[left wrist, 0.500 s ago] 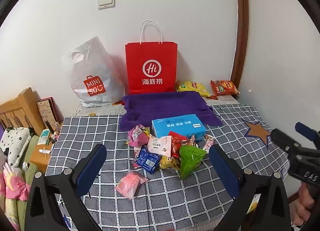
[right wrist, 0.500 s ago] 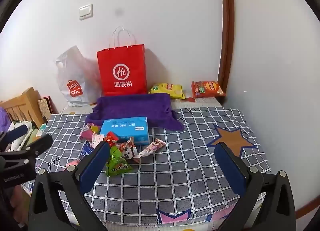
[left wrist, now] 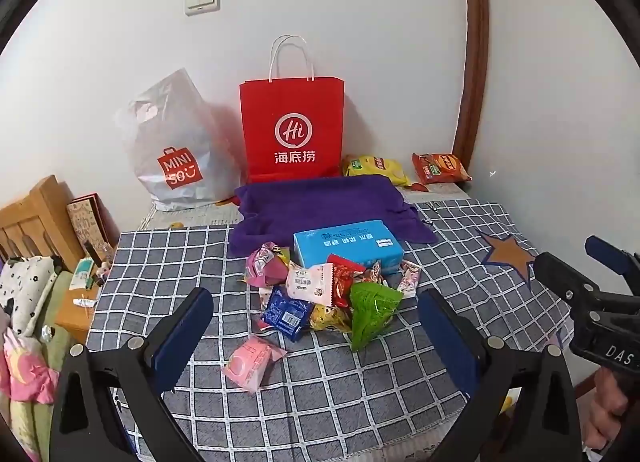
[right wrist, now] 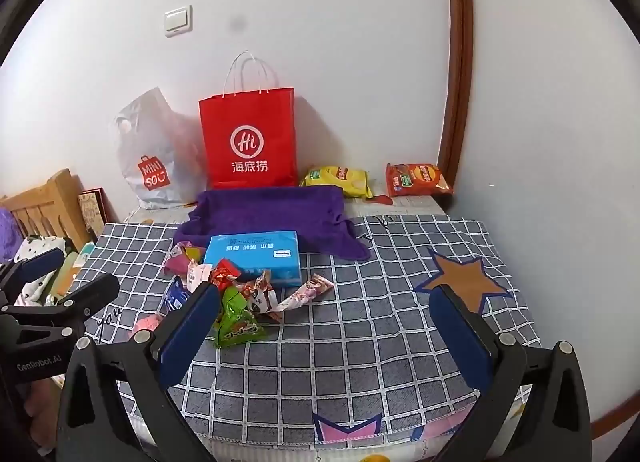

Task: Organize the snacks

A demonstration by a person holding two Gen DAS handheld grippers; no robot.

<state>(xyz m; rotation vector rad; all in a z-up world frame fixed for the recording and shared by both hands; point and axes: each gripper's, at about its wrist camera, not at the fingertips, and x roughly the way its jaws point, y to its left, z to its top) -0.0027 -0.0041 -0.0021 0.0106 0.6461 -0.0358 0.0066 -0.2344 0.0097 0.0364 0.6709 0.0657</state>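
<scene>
A pile of small snack packets lies on the checked tablecloth point(left wrist: 360, 382): a green packet point(left wrist: 372, 308), a blue packet point(left wrist: 287, 313), a white-pink packet point(left wrist: 310, 282), and a pink packet point(left wrist: 250, 362) apart at the front. A blue tissue box point(left wrist: 347, 246) sits behind them on a purple cloth point(left wrist: 320, 201). My left gripper point(left wrist: 316, 326) is open and empty, above the table short of the pile. My right gripper point(right wrist: 324, 322) is open and empty, with the green packet point(right wrist: 236, 322) by its left finger.
A red paper bag point(left wrist: 292, 129) and a Miniso plastic bag point(left wrist: 176, 149) stand against the wall. Yellow point(left wrist: 374, 167) and orange point(left wrist: 440, 167) chip bags lie at the back right. A wooden bed frame point(left wrist: 36, 217) and bedding are on the left.
Both grippers have barely shifted; nothing on the table has moved.
</scene>
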